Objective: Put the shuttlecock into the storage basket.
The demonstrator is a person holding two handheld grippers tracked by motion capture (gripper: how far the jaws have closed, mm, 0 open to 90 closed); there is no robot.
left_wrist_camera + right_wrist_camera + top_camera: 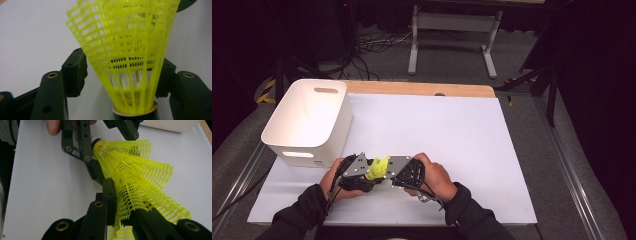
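Note:
A yellow plastic shuttlecock (pixel 378 167) hangs between my two grippers near the table's front edge. In the right gripper view its mesh skirt (pixel 140 170) shows stepped rims, as if others are nested in it. A white cork (pixel 130 80) sits inside the skirt in the left gripper view. My left gripper (pixel 120 72) stands open around the skirt. One pad (pixel 163 77) touches the mesh and the other pad (pixel 77 70) stands off it. The outer cork base (pixel 135 113) lies deep between the jaws. My right gripper (pixel 127 202) is shut on the skirt's wide end, facing the left gripper (pixel 110 147).
A white plastic bin (pixel 307 120) stands at the table's left, just behind the left hand, and its wall (pixel 170 125) also appears in the right gripper view. A white sheet (pixel 437 135) covers the table, with a wooden edge (pixel 422 89) at the back.

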